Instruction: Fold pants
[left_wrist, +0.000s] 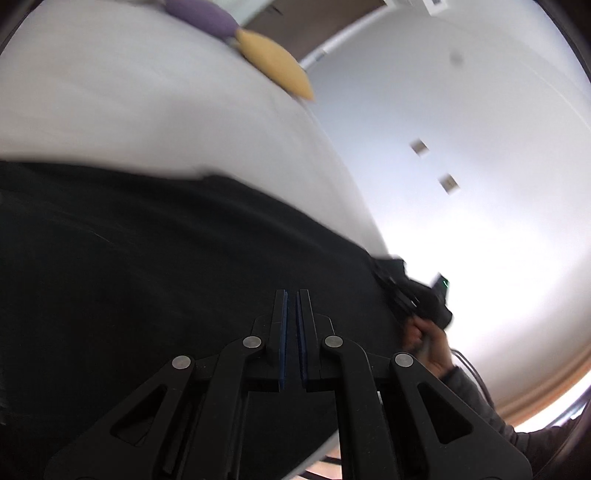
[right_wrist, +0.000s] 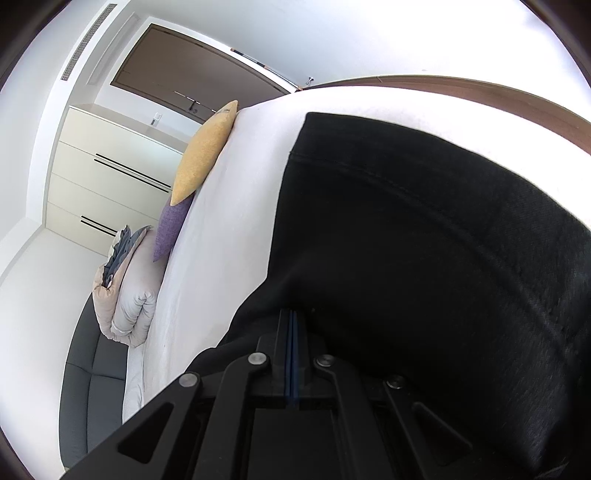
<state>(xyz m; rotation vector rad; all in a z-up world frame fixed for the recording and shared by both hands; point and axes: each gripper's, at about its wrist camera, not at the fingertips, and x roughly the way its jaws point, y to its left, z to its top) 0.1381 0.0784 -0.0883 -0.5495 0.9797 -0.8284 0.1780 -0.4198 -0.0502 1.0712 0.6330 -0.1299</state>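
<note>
Black pants (left_wrist: 147, 258) lie spread on a white bed (left_wrist: 110, 103). My left gripper (left_wrist: 291, 295) hovers over the dark cloth with its jaws nearly closed, a narrow gap between the blue pads; whether cloth is pinched is hard to tell. The right gripper shows in the left wrist view (left_wrist: 417, 295) at the pants' edge, held by a hand. In the right wrist view the pants (right_wrist: 424, 240) fill the right half, hem at the top. My right gripper (right_wrist: 292, 314) is shut with pads together at a fold of the black cloth.
A yellow cushion (right_wrist: 207, 151) and a purple cushion (right_wrist: 171, 229) lie along the bed's far edge. A folded duvet (right_wrist: 125, 295) rests on a grey sofa (right_wrist: 92, 369). White drawers (right_wrist: 110, 177) and a white wall (left_wrist: 461, 147) stand beyond.
</note>
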